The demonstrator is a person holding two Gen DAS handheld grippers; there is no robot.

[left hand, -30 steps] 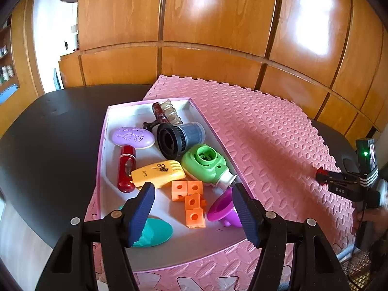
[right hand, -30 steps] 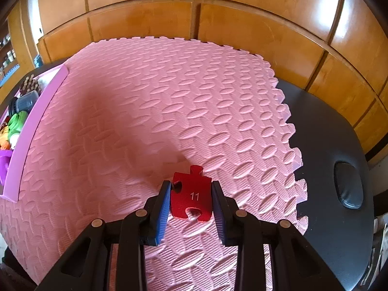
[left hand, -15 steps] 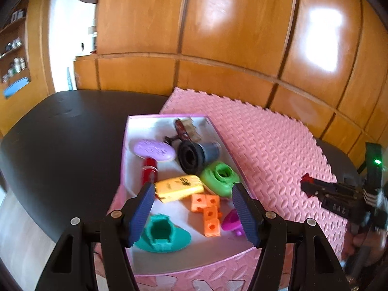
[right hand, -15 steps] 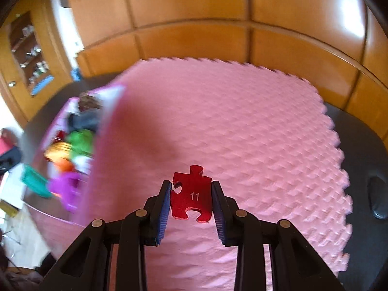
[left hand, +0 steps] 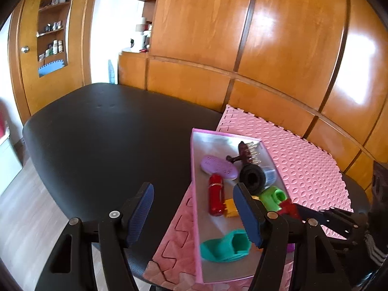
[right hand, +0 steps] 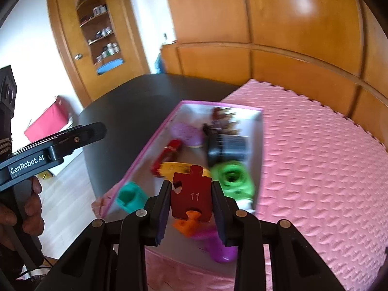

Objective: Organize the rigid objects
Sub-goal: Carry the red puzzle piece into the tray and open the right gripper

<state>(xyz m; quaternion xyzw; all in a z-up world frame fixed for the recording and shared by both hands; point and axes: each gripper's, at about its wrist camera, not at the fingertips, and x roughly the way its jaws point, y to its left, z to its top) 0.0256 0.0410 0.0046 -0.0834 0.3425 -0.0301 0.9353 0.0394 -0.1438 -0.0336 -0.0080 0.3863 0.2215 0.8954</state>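
My right gripper (right hand: 191, 195) is shut on a red puzzle piece (right hand: 194, 181) marked 11 and hangs over the near end of a pink-rimmed box (right hand: 145, 150). The box (left hand: 194, 169) holds several items: a purple oval (left hand: 218, 167), a red cylinder (left hand: 215, 198), a black and blue cylinder (left hand: 254, 177), a green part (left hand: 272, 197) and a teal piece (left hand: 225, 245). My left gripper (left hand: 192, 194) hovers over the box's left wall, its jaws opening with nothing between them. In the left wrist view the red piece (left hand: 287, 207) shows at the right, above the box.
The box lies on a pink foam mat (left hand: 303, 165) that covers the right part of a black table (left hand: 109, 133). Wooden wall panels (left hand: 266, 48) run behind. A shelved cabinet door (right hand: 101, 36) and a red bin (right hand: 48, 121) on the floor are at the left.
My right gripper has carried the red piece left from over the mat to above the box. My left gripper has swung left, so the box now sits to the right in its view.
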